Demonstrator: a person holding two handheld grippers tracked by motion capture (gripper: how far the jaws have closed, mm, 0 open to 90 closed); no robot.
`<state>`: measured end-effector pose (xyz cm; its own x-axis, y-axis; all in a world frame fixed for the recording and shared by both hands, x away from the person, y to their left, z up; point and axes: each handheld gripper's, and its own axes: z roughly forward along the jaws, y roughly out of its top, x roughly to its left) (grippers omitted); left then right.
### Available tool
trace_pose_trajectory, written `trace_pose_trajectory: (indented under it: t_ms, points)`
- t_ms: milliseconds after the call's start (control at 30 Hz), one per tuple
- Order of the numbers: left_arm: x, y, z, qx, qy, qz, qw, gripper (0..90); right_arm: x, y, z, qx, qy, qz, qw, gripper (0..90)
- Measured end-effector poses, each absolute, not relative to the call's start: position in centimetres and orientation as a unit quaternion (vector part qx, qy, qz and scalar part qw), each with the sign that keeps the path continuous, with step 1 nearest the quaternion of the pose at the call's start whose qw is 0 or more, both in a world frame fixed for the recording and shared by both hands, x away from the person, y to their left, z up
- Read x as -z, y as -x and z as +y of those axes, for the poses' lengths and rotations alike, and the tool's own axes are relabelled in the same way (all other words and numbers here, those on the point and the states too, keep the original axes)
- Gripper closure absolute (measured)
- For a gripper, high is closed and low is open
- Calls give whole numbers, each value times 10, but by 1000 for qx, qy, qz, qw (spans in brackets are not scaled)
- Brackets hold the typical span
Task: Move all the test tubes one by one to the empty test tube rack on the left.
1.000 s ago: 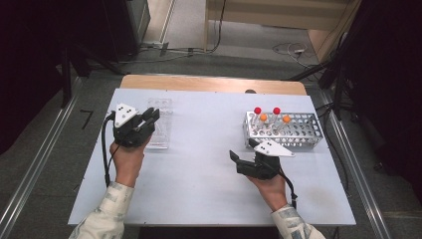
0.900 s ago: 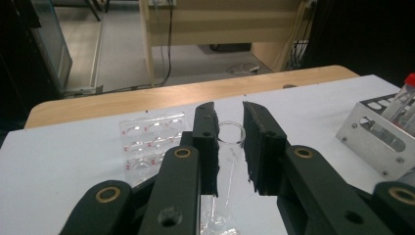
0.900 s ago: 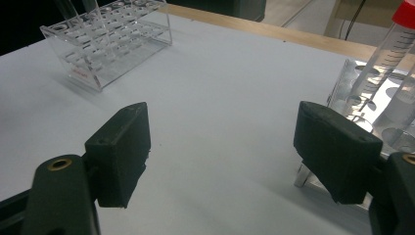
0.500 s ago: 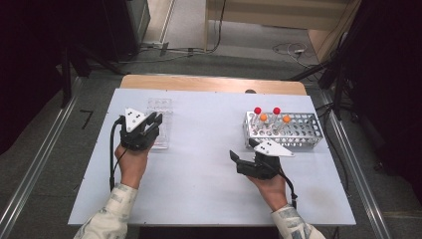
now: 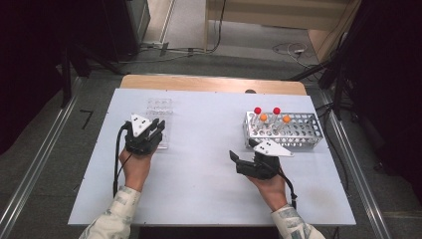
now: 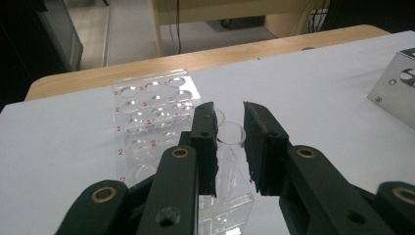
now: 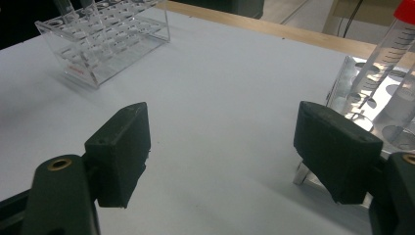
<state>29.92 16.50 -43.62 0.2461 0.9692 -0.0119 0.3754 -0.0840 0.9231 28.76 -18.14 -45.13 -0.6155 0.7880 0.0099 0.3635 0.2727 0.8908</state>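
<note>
A clear plastic tube rack (image 5: pixel 159 105) (image 6: pixel 147 98) lies at the table's left. My left gripper (image 5: pixel 157 128) (image 6: pixel 227 110) hangs over its near end, jaws closed in on a clear, uncapped tube (image 6: pixel 230 136) that stands in the rack. A metal rack (image 5: pixel 298 132) (image 7: pixel 348 78) at the right holds two red-capped tubes (image 5: pixel 257 110) and two orange-capped ones (image 5: pixel 286 119). My right gripper (image 5: pixel 234 160) (image 7: pixel 220 132) rests on the table just in front of the metal rack, open with nothing between its jaws. The clear rack (image 7: pixel 103 39) shows far off in the right gripper view.
The white table top (image 5: pixel 209 149) stretches bare between the two racks. A wooden strip (image 5: pixel 209 83) runs along the far edge, with cables and dark stands on the floor beyond.
My left gripper moved right and forward from beside the clear rack to over its near end. The right gripper stayed where it was.
</note>
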Motion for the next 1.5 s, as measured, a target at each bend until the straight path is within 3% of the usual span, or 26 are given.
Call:
trace_pose_trajectory:
  t_ms: [233, 633, 733, 1000, 1500]
  points:
    - [433, -296, 168, -329, -646, 514, 460, 660, 451, -287, -183, -472, -379, 763, 228, 195]
    - [426, -287, 170, -312, -637, 522, 473, 323, 449, -288, -191, -474, -384, 755, 240, 196]
    - [425, -283, 171, -299, -635, 526, 481, 277, 448, -289, -196, -473, -387, 752, 246, 196]
    - [428, -279, 172, -293, -632, 531, 482, 233, 444, -295, -215, -479, -400, 735, 265, 202]
    - [428, -279, 170, -296, -626, 529, 490, 235, 446, -323, -262, -457, -462, 693, 314, 243]
